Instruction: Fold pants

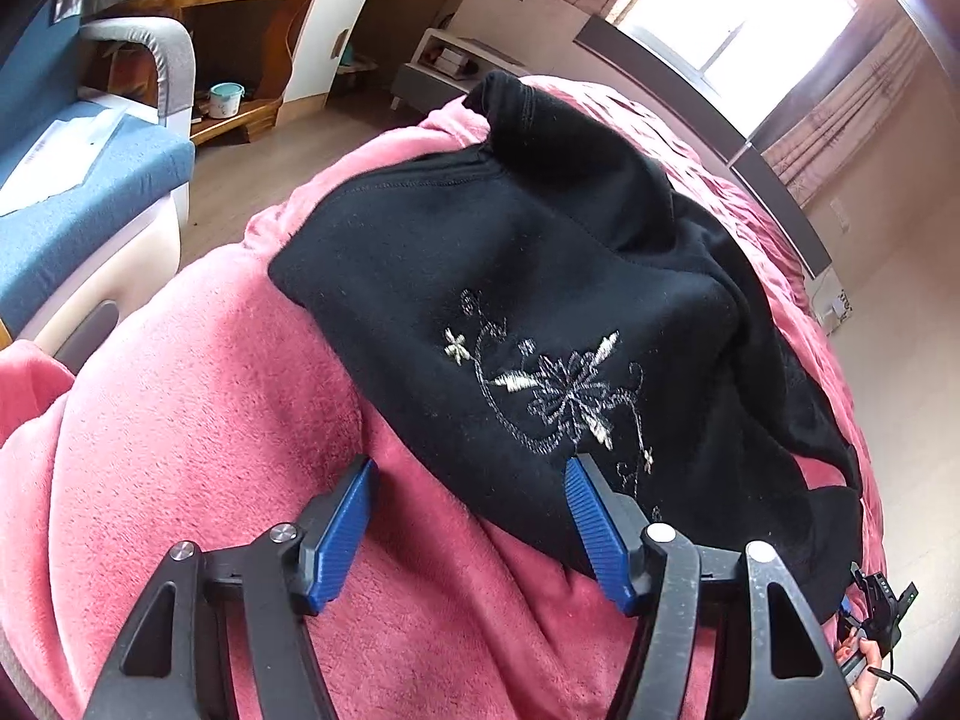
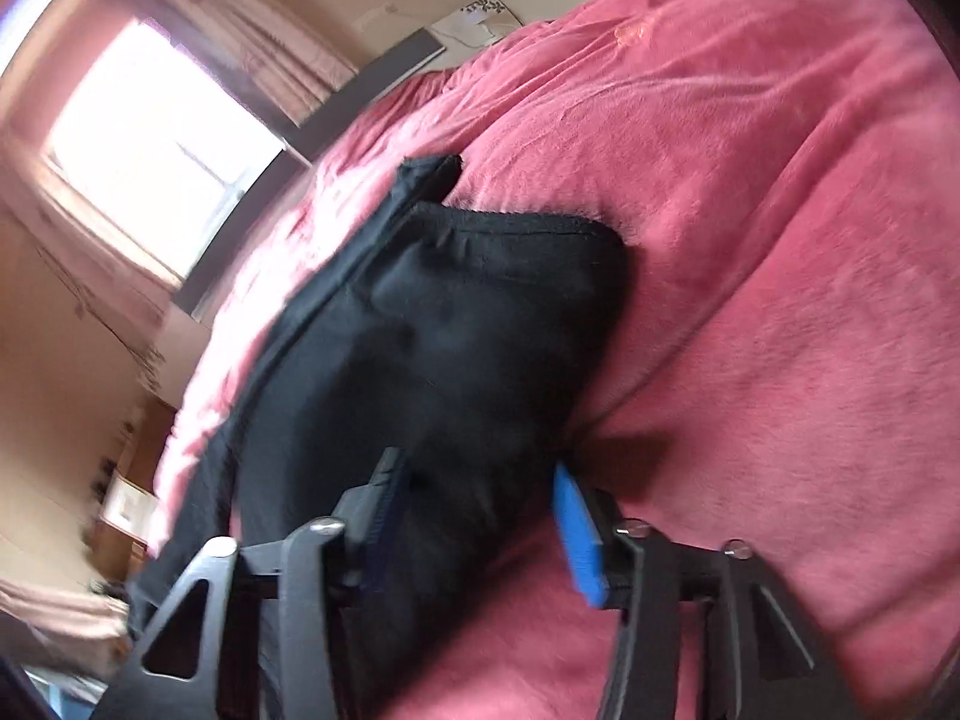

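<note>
The black pants [image 1: 540,276] lie folded into a thick bundle on the pink blanket [image 1: 198,420] — pale floral embroidery [image 1: 558,390] facing up, one stitched end [image 2: 516,228] rumpled.

Black pants [image 1: 510,276] heaped mid-bed, only obstacle on pink blanket [image 1: 198,420]. Blanket left of pants bare, open to passage. Past pants: dark headboard [image 1: 708,96] closes far bed edge. Left of pants, off bed: floor strip [image 1: 240,180], then blue sofa [image 1: 78,204], wooden shelf [image 1: 240,48] behind.
</note>
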{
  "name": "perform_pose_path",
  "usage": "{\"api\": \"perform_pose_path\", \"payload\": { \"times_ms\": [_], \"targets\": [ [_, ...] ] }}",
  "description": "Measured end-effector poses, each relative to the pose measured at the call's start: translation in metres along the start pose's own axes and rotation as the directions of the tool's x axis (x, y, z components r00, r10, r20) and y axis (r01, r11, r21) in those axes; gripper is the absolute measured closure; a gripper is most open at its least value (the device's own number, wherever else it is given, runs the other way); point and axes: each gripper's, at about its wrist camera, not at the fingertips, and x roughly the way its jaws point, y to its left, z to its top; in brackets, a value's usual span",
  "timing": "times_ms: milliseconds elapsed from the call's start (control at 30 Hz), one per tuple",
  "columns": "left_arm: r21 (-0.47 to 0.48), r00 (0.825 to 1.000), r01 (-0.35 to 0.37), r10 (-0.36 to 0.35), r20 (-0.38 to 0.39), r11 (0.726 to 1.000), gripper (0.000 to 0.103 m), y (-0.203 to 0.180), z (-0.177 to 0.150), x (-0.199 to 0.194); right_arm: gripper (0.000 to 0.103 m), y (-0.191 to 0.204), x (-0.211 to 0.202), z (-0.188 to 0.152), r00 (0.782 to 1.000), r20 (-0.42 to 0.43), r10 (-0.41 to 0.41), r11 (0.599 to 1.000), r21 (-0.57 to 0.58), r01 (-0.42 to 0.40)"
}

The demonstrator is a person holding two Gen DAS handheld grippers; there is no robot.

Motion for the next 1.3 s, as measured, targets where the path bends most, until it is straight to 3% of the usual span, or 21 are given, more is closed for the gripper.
{"api": "perform_pose_path", "payload": {
  "times_ms": [133,300,433,533,633,900,967,1033,1200,1300],
  "targets": [
    [-0.013,0.999,-0.013,0.014,0.052,1.0,0.042,0.005,0.004,-0.003,0.092,-0.002,0.003,-0.001,0.995,0.014,0.094,0.996,0.005,-0.094],
    [-0.021,0.996,-0.01,0.012,0.084,1.0,0.042,0.01,0.005,-0.001,0.094,-0.003,-0.027,-0.004,0.988,0.12,0.099,0.995,-0.014,-0.098],
    [-0.04,0.995,0.001,0.003,0.095,0.999,0.042,0.013,0.008,0.002,0.094,0.002,-0.049,-0.022,0.983,0.181,0.022,0.999,-0.046,-0.013],
    [-0.035,0.996,-0.002,0.005,0.093,0.999,0.042,0.015,0.013,0.006,0.094,-0.005,-0.039,-0.035,0.988,0.149,-0.038,0.998,-0.049,0.046],
    [-0.062,0.996,-0.006,0.012,0.09,0.998,0.042,0.02,0.018,0.01,0.094,-0.023,-0.032,-0.041,0.989,0.143,-0.03,0.999,0.019,0.027],
    [-0.149,0.994,0.015,0.001,0.108,0.989,0.042,0.031,0.038,0.03,0.094,-0.029,-0.025,-0.039,0.992,0.126,-0.024,0.999,0.039,0.019],
    [-0.202,0.995,0.02,0.0,0.097,0.979,0.053,0.037,0.044,0.037,0.094,-0.033,-0.022,-0.039,0.992,0.124,-0.025,0.999,0.042,0.02],
    [-0.236,0.997,0.002,0.017,0.079,0.972,0.083,0.041,0.046,0.039,0.094,-0.035,-0.02,-0.038,0.992,0.123,-0.023,0.999,0.047,0.017],
    [-0.175,0.992,0.024,-0.002,0.129,0.984,0.095,0.032,0.046,0.009,0.094,-0.031,-0.022,-0.035,0.993,0.11,-0.052,0.998,0.04,0.048],
    [-0.138,0.979,0.107,-0.08,0.187,0.985,0.096,0.028,0.049,-0.025,0.094,-0.016,-0.03,-0.028,0.99,0.108,-0.086,0.996,0.006,0.085]
  ]
}}
